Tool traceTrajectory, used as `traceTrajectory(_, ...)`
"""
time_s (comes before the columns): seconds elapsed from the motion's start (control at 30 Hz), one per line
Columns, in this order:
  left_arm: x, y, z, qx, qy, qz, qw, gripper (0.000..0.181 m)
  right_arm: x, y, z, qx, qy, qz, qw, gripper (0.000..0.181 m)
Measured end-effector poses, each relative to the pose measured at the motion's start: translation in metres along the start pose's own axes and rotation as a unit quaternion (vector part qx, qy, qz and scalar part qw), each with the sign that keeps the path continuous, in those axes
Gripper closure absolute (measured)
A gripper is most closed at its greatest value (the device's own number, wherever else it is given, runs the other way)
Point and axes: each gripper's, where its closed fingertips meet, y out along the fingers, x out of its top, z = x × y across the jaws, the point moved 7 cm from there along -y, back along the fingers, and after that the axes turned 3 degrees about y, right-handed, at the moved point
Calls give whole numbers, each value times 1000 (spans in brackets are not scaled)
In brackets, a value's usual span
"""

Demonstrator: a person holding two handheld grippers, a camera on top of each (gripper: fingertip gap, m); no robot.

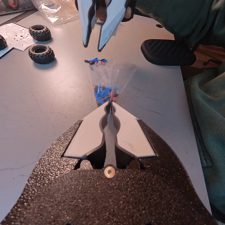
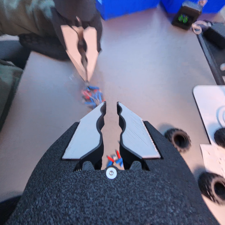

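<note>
Left gripper [image 1: 110,103]: clenched on the corner of the clear bag [image 1: 109,85], blue and red pins bunched at its tip.
Right gripper [image 2: 111,103]: released, empty, above the loose pins [image 1: 96,61].
Table [image 1: 42,97]: two tyres [image 1: 41,54] well left.
Care: firm pinch, bag kept low.

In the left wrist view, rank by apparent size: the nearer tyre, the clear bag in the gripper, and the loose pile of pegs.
1. Clear bag, though nearness to the camera inflates it.
2. Nearer tyre.
3. Loose pegs, the smallest patch.
</note>
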Motion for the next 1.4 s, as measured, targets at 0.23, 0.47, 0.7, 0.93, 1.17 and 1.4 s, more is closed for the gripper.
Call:
traceTrajectory(0.23,0,1,0,-1,-3,-2,1000,181,-82,-1,-28,-8,33,121,992,165)
traceTrajectory(0.47,0,1,1,-1,-9,-5,1000,181,-82,4,-29,16,30,124,992,179)
traceTrajectory(0.7,0,1,1,-2,-7,-5,1000,181,18,2,14,78,-30,-35,996,178)
traceTrajectory(0.93,0,1,0,-1,-2,-2,1000,181,32,14,25,41,-63,-6,997,163)
traceTrajectory(1.17,0,2,-1,-5,0,0,1000,181,-63,-11,-11,-8,10,151,989,167)
traceTrajectory(1.4,0,2,-1,-5,-3,-2,1000,181,-96,-6,-15,-15,39,175,984,172)
